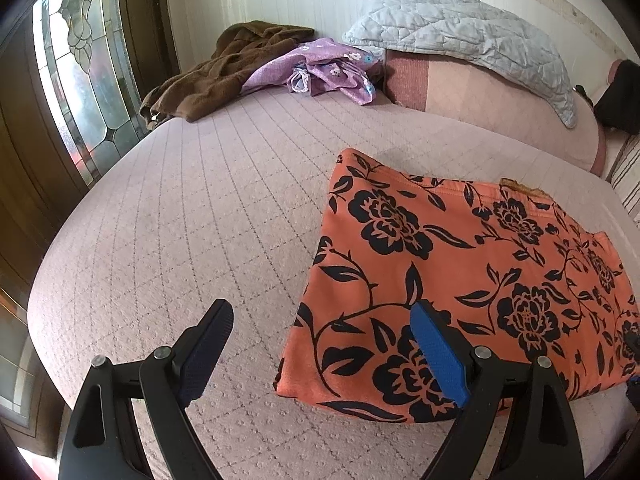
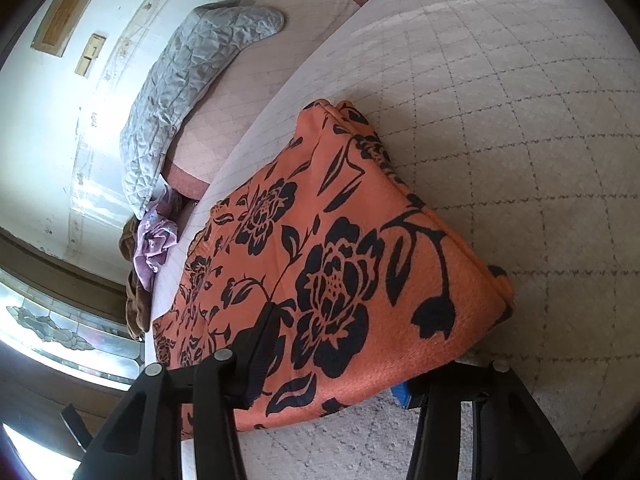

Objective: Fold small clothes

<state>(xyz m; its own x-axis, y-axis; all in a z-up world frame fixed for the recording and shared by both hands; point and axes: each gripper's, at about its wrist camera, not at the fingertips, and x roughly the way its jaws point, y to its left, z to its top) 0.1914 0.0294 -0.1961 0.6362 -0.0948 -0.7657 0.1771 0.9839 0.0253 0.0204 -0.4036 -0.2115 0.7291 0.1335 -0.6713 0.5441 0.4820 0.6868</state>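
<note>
An orange garment with black flowers (image 1: 460, 280) lies folded into a rectangle on the pink quilted bed (image 1: 200, 220). My left gripper (image 1: 322, 308) is open wide at the garment's near left corner. Its blue pad (image 1: 438, 356) hangs over the cloth and its dark pad (image 1: 208, 348) over bare bedding. In the right wrist view the same garment (image 2: 340, 260) fills the middle. My right gripper (image 2: 340, 356) straddles its near corner: the dark pad (image 2: 260, 356) lies on top of the cloth, while the blue pad (image 2: 400, 392) is almost hidden beneath its edge. The cloth slopes loosely across the gap, not pinched.
At the head of the bed lie a brown garment (image 1: 208, 80), a crumpled purple flowered garment (image 1: 320, 68) and a grey quilted pillow (image 1: 460, 40) on a pink bolster (image 1: 480, 108). A stained-glass window (image 1: 80, 80) stands past the bed's left edge. Bare bedding stretches left of the orange garment.
</note>
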